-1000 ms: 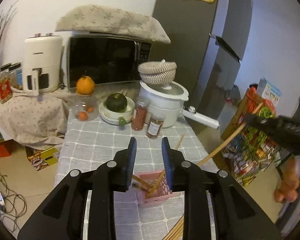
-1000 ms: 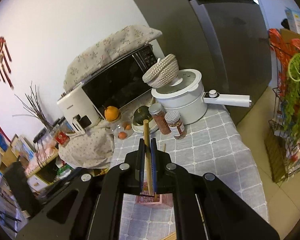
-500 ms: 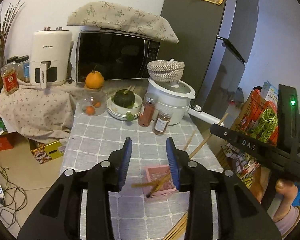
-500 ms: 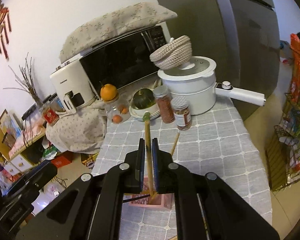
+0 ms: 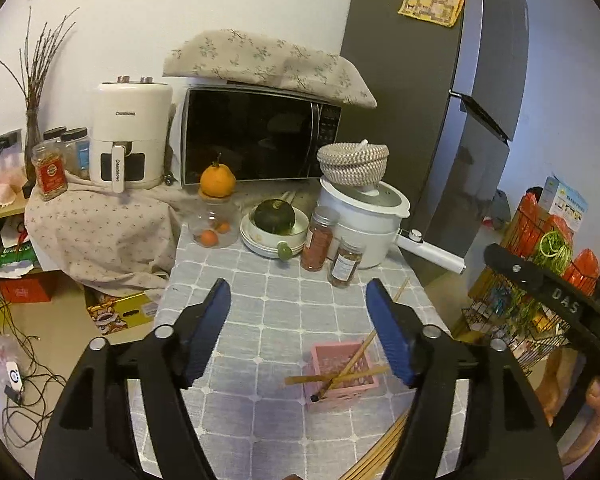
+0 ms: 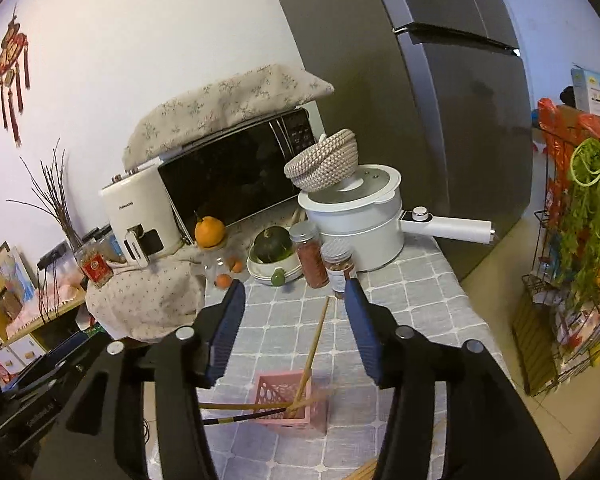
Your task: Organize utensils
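On the tabletop point(image 5: 300, 300), covered by a grey checked cloth, a small pink basket point(image 5: 342, 372) stands near the front edge and receives the chopsticks point(image 5: 340, 376), which lean across its rim at different angles; one long stick point(image 6: 314, 344) rises from the basket toward the spice jars point(image 6: 324, 260). The left gripper point(image 5: 300, 332) hovers above the cloth just left of the basket, its blue pads opening wide with nothing between them. The right gripper point(image 6: 294, 332) hangs over the basket with its jaws also opening; the leaning stick appears in the gap but neither pad presses on it, so the stick appears released. A further bundle of sticks point(image 5: 380, 452) lies at the near edge, so the task is judged to be only partly done. To finish the release cleanly, the right gripper should draw back along its own line without brushing the tilted stick, since the light basket could tip or slide. The next pick is best made on one stick near its middle, lowered end-first into the basket. Compared with a second earlier, the right gripper, then clamped narrowly on an upright stick, has let it fall aslant, and the left gripper has spread from a narrow gap to a wide one.
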`<state>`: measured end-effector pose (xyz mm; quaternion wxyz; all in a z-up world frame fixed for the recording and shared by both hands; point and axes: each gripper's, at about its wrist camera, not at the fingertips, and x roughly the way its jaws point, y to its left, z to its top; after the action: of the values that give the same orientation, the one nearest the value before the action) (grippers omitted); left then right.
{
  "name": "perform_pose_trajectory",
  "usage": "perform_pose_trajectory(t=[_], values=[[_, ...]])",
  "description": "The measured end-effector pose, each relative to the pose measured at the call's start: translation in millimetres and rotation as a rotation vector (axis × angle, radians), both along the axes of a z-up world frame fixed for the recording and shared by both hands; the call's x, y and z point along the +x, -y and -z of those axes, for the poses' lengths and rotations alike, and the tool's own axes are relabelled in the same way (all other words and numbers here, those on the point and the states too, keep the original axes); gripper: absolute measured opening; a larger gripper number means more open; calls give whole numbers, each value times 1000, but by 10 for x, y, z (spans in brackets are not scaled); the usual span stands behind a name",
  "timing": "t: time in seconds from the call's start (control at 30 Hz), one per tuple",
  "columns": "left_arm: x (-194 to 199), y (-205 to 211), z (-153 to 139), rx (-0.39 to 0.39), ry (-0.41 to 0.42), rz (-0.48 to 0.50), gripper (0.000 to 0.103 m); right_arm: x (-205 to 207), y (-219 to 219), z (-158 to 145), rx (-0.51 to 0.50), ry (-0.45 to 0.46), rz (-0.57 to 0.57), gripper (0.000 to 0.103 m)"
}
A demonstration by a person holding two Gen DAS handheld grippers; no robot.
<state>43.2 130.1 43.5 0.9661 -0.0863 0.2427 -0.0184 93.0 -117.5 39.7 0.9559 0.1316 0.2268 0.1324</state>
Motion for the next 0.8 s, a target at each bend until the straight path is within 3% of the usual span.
perform_pose_trajectory(t=[0.17,0.27,0.33,0.43,0.47,0.53,0.57,0.63,0.7,0.8], values=[[-14,-18,-7,0,-4,3,73,-121,133,-135,38,18,14,55],[-65,-27,-36,0,-2,4,73,-251,318,-112,94,-1,40,63],[-87,-30,-53,-4,6,2,74,-307,479,30,151,-63,41,70],[-245,-87,-128,-26,33,-12,82,-273,874,517,326,-259,69,71],[-300,-103,-152,-36,45,-17,84,-201,1088,859,452,-384,90,71],[-433,-126,-204,-52,72,-22,87,-104,1301,1319,637,-536,98,72],[-485,-135,-221,-61,84,-23,90,-28,1426,1671,807,-626,100,72],[-577,-143,-244,-87,108,-24,94,68,1478,2086,1015,-713,87,69],[-587,-125,-255,-85,110,-13,94,101,1441,2331,1122,-762,97,69],[-540,-100,-232,-78,104,-9,94,175,1334,2534,1151,-797,129,67]])
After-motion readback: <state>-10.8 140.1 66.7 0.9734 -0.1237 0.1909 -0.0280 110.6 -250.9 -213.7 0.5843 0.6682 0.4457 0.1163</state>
